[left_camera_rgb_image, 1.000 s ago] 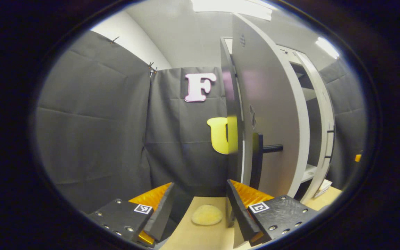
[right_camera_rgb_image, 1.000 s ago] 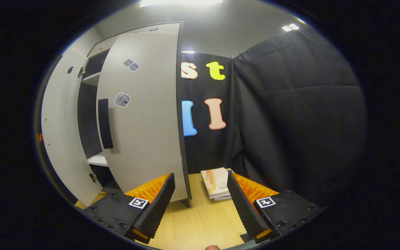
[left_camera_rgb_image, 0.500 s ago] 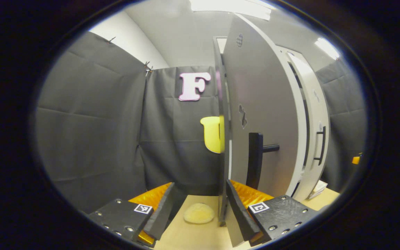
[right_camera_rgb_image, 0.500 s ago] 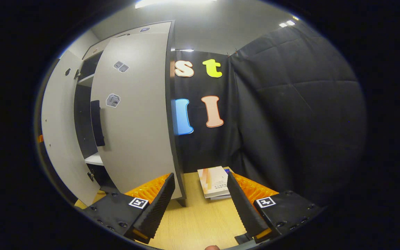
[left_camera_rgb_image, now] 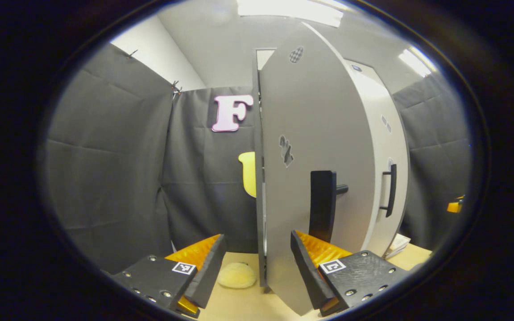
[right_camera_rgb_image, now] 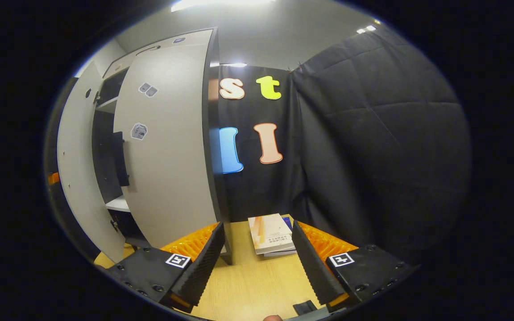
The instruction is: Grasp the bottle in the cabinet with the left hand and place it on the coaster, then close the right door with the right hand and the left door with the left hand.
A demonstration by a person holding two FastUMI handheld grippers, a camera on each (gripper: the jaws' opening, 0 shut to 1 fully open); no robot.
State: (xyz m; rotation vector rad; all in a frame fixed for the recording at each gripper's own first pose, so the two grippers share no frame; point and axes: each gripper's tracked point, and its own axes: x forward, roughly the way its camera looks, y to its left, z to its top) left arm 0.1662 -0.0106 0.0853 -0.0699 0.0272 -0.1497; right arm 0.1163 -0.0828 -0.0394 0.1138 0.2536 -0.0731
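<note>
The left gripper [left_camera_rgb_image: 257, 267], fingers spread wide and empty, straddles the left door [left_camera_rgb_image: 315, 169] edge; a steady flat push should shut it. The right gripper [right_camera_rgb_image: 257, 263], also wide and empty, faces the nearly closed right door [right_camera_rgb_image: 167, 147]. I cannot tell where the bottle is. Pale wooden tabletop [right_camera_rgb_image: 252, 285], books [right_camera_rgb_image: 269, 232], round coaster [left_camera_rgb_image: 237, 275].

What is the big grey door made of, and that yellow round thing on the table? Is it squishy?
The left door looks like flat board with a smooth matt grey coating: even colour, no grain, a dark edge. Its handle looks like black plastic or painted metal. The coaster looks soft and fuzzy, maybe felt or sponge, so possibly squishy.
</note>
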